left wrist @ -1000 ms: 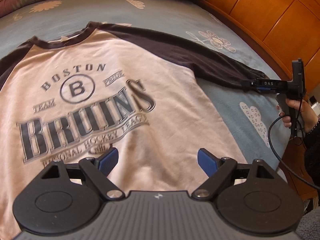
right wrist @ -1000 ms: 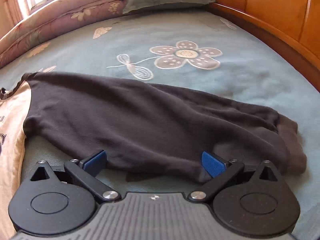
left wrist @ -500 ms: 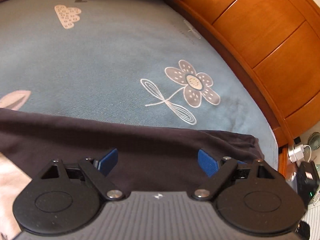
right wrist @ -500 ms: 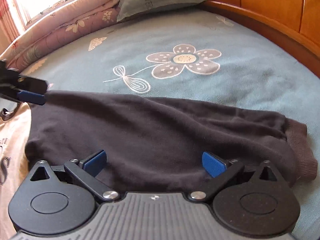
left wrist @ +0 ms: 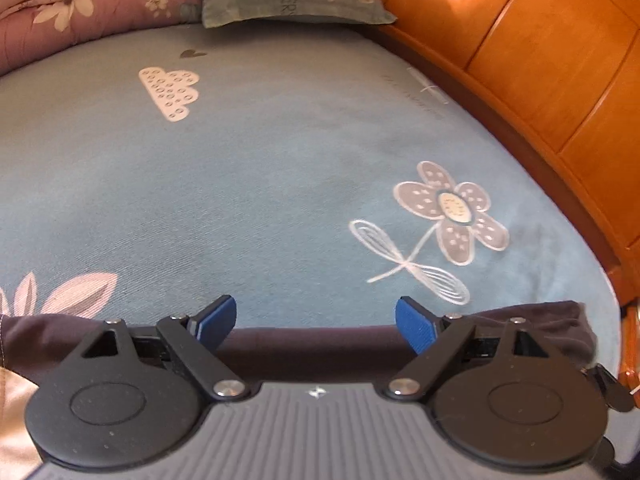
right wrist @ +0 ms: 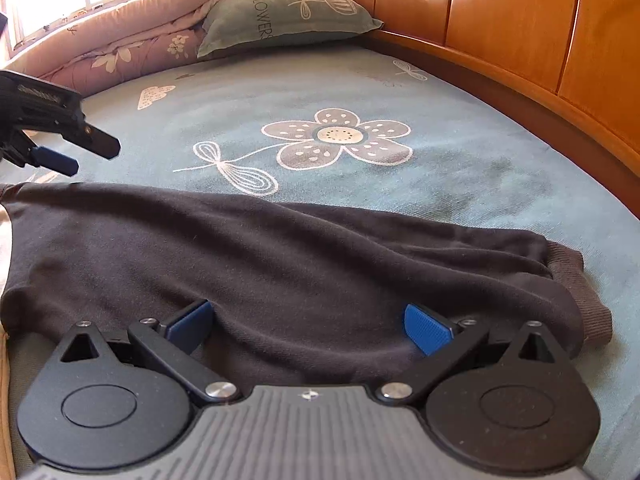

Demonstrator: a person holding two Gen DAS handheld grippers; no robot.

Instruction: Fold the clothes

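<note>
Your left gripper point(left wrist: 316, 320) has swung off the shirt body to the dark sleeve's point(right wrist: 280, 264) far edge; both grippers' jaws released, your right gripper point(right wrist: 308, 326) over the sleeve.

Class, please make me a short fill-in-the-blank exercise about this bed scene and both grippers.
1. The right gripper hovers over the dark ____ of the shirt.
2. Both grippers' jaws stand ____.
3. The pillow is printed with the word ____.
4. The sleeve's cuff points toward the wooden ____.

Missing words: sleeve; open; FLOWERS; headboard
</note>
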